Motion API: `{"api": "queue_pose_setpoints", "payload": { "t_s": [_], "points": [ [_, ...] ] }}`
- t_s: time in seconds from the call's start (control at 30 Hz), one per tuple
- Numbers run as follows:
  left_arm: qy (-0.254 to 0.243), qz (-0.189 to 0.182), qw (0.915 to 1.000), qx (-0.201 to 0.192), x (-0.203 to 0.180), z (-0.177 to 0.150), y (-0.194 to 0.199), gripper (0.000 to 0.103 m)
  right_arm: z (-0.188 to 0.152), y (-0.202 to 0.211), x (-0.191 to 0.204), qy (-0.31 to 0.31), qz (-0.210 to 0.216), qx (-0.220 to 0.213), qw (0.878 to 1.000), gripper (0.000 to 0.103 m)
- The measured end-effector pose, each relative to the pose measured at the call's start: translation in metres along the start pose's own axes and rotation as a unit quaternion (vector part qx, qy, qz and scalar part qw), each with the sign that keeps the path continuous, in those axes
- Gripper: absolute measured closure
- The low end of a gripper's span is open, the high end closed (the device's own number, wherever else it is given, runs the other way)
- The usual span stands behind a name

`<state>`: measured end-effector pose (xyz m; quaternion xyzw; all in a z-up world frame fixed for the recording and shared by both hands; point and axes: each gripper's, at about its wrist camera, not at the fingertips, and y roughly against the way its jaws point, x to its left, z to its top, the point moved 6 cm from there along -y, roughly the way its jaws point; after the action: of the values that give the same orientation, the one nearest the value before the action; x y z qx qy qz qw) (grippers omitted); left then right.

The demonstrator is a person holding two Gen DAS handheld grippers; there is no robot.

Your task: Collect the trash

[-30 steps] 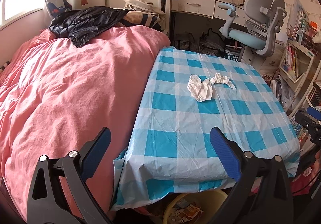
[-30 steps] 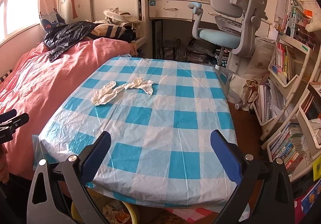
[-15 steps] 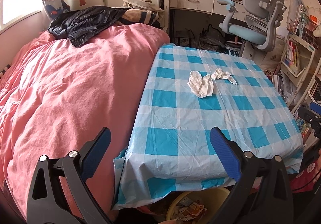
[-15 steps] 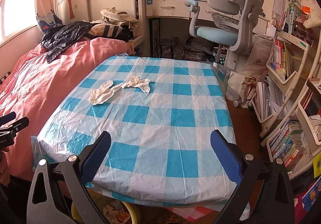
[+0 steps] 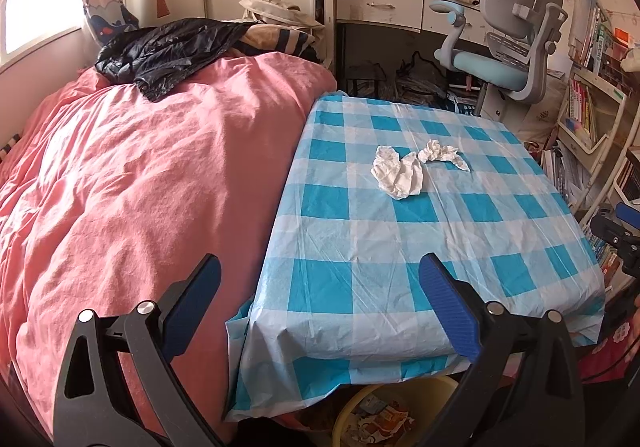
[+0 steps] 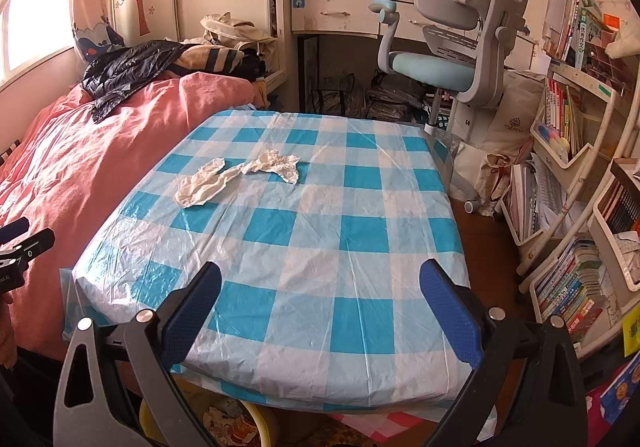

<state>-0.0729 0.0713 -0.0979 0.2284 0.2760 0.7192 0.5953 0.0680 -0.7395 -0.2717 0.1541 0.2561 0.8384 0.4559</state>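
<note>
Two crumpled white tissues lie on the table with the blue-and-white checked cloth [image 5: 400, 247]: a bigger wad [image 5: 398, 175] and a smaller twisted one [image 5: 440, 154] just beyond it. From the right wrist they appear as a long wad [image 6: 202, 183] and a twisted piece [image 6: 276, 166]. My left gripper [image 5: 319, 287] hangs open before the table's near left corner, empty. My right gripper [image 6: 320, 289] is open over the near edge, empty too. A yellow bin [image 5: 392, 411] holding wrappers stands under the table's front edge, also in the right wrist view [image 6: 224, 423].
A bed with a pink duvet [image 5: 140, 187] touches the table's left side, a black jacket [image 5: 160, 47] on it. Behind the table stand a desk [image 6: 340, 13] and a grey-and-blue office chair [image 6: 452, 39]. Shelves of books [image 6: 580, 227] line the right side.
Both views have shifted slightly: the table and tissues sit a little lower and farther back in frame. Both grippers stay open and empty.
</note>
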Motion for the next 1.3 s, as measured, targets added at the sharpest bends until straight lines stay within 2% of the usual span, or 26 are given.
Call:
{"api": "queue_pose_setpoints", "payload": {
  "t_s": [1.3],
  "points": [
    [-0.004,-0.003,1.0,0.001,-0.0033,0.0016,0.0011,0.008,-0.0032,-0.0015,0.0006,0.009,-0.003,0.002,1.0,0.008]
  ]
}}
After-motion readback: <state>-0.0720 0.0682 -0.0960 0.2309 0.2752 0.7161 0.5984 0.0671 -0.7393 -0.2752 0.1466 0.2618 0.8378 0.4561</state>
